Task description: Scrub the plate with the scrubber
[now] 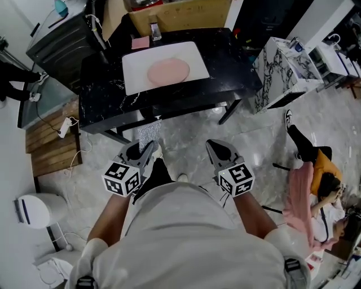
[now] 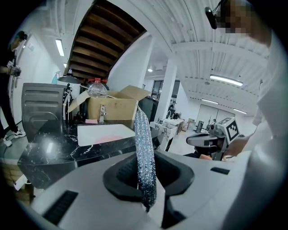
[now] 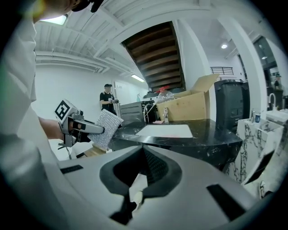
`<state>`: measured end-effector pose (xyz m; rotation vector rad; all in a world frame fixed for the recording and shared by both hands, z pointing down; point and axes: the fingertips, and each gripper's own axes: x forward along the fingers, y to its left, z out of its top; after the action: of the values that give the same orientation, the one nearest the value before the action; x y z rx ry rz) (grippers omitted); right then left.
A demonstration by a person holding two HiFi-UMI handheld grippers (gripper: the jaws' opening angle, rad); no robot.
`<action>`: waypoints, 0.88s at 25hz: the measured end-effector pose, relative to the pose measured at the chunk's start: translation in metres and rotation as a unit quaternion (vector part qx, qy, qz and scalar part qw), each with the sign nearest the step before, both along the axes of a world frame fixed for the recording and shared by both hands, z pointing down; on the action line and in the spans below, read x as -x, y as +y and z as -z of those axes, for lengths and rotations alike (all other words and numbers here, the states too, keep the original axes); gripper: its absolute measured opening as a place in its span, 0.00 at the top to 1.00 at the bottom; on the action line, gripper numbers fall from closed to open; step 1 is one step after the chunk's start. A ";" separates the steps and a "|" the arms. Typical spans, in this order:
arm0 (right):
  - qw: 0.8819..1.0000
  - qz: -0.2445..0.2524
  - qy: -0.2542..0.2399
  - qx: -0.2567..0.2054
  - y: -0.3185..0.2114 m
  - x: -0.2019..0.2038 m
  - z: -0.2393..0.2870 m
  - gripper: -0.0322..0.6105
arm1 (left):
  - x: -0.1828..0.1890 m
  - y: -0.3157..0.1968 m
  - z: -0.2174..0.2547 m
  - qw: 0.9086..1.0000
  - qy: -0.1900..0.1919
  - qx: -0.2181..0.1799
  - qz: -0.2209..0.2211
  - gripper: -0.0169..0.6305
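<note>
A pink plate (image 1: 168,71) lies on a white mat (image 1: 192,55) on the black marble table (image 1: 101,101), well ahead of me. My left gripper (image 1: 148,150) is held low in front of my body, short of the table, and is shut on a silver sparkly scrubber (image 1: 149,135) that stands up out of its jaws (image 2: 145,148). My right gripper (image 1: 218,149) hangs level with it to the right, shut with nothing in it (image 3: 143,158). In the left gripper view the plate (image 2: 108,139) shows faintly beyond the scrubber. The right gripper view shows the scrubber (image 3: 106,127) flat-on.
A small bottle (image 1: 154,31) and a pink pad (image 1: 140,42) stand behind the mat, before a cardboard box (image 1: 180,14). A marble-patterned cabinet (image 1: 279,70) is right of the table, a wooden pallet (image 1: 51,144) left. A person (image 1: 316,180) sits on the floor at right.
</note>
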<state>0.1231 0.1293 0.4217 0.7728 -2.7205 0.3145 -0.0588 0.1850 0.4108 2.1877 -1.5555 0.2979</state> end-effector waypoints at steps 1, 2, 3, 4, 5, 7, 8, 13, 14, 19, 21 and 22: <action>1.000 0.001 0.000 -0.002 0.001 -0.001 0.000 0.95 | -0.001 0.000 0.001 1.000 -0.002 0.000 -0.001 0.87; 1.000 0.002 0.001 -0.004 0.003 -0.001 0.000 0.95 | -0.002 0.000 0.001 1.000 -0.005 0.000 -0.002 0.87; 1.000 0.003 0.000 -0.006 0.004 0.000 0.001 0.95 | -0.003 0.000 0.002 1.000 -0.007 0.000 -0.003 0.87; 1.000 0.005 0.000 -0.008 0.005 0.000 0.001 0.95 | -0.004 -0.001 0.003 1.000 -0.007 0.001 -0.004 0.87; 1.000 0.006 -0.001 -0.008 0.007 0.000 0.000 0.95 | -0.005 -0.001 0.003 1.000 -0.007 0.001 -0.005 0.87; 1.000 0.007 0.000 -0.009 0.009 -0.001 -0.001 0.95 | -0.008 -0.002 0.002 1.000 -0.009 0.002 -0.007 0.87; 1.000 0.007 -0.001 -0.009 0.009 -0.002 -0.002 0.95 | -0.009 -0.003 0.002 1.000 -0.009 0.002 -0.008 0.87; 1.000 0.014 -0.001 -0.011 0.012 0.000 -0.002 0.95 | -0.011 -0.005 0.001 1.000 -0.005 0.003 -0.009 0.87; 1.000 0.015 -0.002 -0.010 0.011 0.000 -0.002 0.95 | -0.012 -0.006 0.001 1.000 -0.003 0.004 -0.010 0.87; 1.000 0.008 -0.004 -0.011 0.010 -0.003 0.000 0.95 | -0.015 -0.007 0.002 1.000 -0.002 0.003 -0.013 0.87; 1.000 0.006 -0.003 -0.013 0.009 -0.004 0.001 0.95 | -0.017 -0.007 0.002 1.000 -0.002 0.003 -0.016 0.87; 1.000 0.006 -0.003 -0.014 0.009 -0.004 0.002 0.95 | -0.017 -0.007 0.003 1.000 -0.002 0.003 -0.017 0.87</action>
<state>0.1276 0.1379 0.4199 0.7641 -2.7403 0.2776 -0.0415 0.1775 0.4080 2.2117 -1.5202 0.3175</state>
